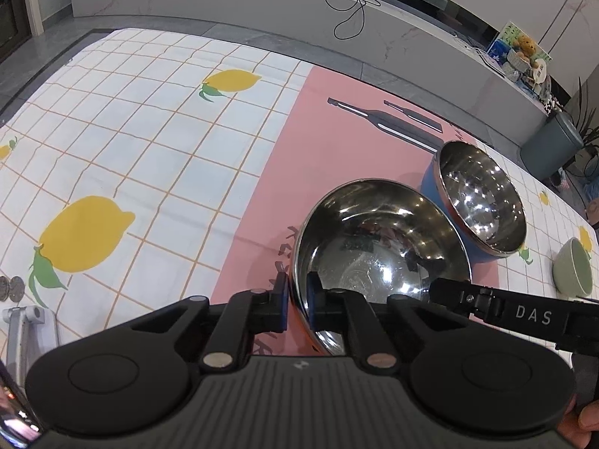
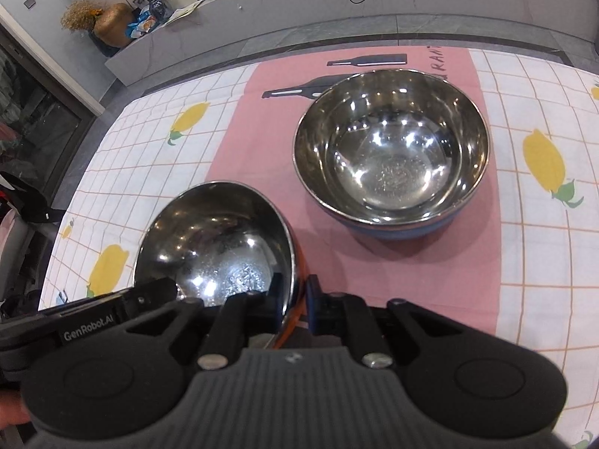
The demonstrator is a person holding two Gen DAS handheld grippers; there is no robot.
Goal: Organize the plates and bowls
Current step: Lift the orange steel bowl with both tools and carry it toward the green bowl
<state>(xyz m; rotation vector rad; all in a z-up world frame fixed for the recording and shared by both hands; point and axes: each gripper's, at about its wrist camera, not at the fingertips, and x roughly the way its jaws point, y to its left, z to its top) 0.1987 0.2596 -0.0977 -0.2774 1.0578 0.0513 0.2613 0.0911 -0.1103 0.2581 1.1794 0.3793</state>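
Observation:
An orange-sided steel bowl is held above the pink strip of the tablecloth. My left gripper is shut on its near-left rim. My right gripper is shut on the opposite rim of the same bowl; its fingers show in the left wrist view. A blue-sided steel bowl stands on the pink strip just beyond; it also shows in the left wrist view. A small pale green bowl sits at the table's right.
The table carries a lemon-print checked cloth with a pink centre strip. A grey clamp is at the left edge. A marble counter with cables runs behind. A bin stands off the far right.

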